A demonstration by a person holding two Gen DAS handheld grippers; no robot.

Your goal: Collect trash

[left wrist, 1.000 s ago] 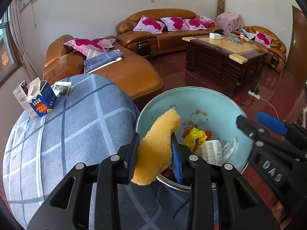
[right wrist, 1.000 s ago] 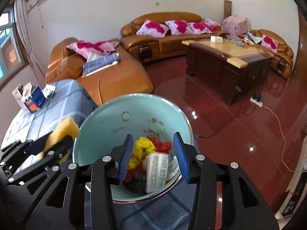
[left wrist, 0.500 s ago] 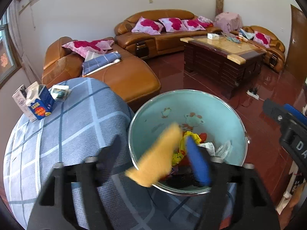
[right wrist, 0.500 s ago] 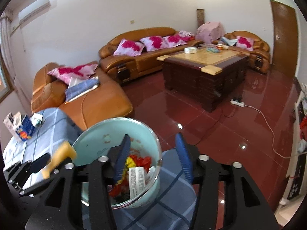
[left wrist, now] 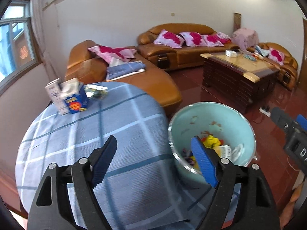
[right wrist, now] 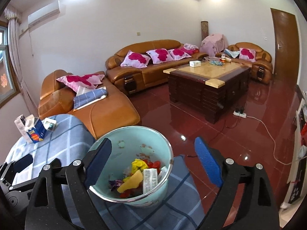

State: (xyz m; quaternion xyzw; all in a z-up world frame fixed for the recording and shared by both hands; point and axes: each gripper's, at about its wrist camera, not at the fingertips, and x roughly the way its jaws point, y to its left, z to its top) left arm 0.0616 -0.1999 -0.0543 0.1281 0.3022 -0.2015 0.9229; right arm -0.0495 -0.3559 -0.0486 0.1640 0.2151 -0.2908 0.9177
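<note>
Spreading apart with nothing between its jaws, the left gripper (left wrist: pixel 153 158) hangs over the blue checked tablecloth (left wrist: pixel 76 134), the teal basin (left wrist: pixel 230 118) at its two o'clock. The right gripper (right wrist: pixel 152 156) is also opening, empty, above that basin's rim. The yellow sponge (right wrist: pixel 131 181) lies inside among wrappers, and a blue carton (right wrist: pixel 35 132) stands at ten o'clock.

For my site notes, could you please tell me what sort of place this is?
Most likely a home living room: tan leather sofas with pink cushions, a dark wooden coffee table, and a wall air conditioner.
</note>
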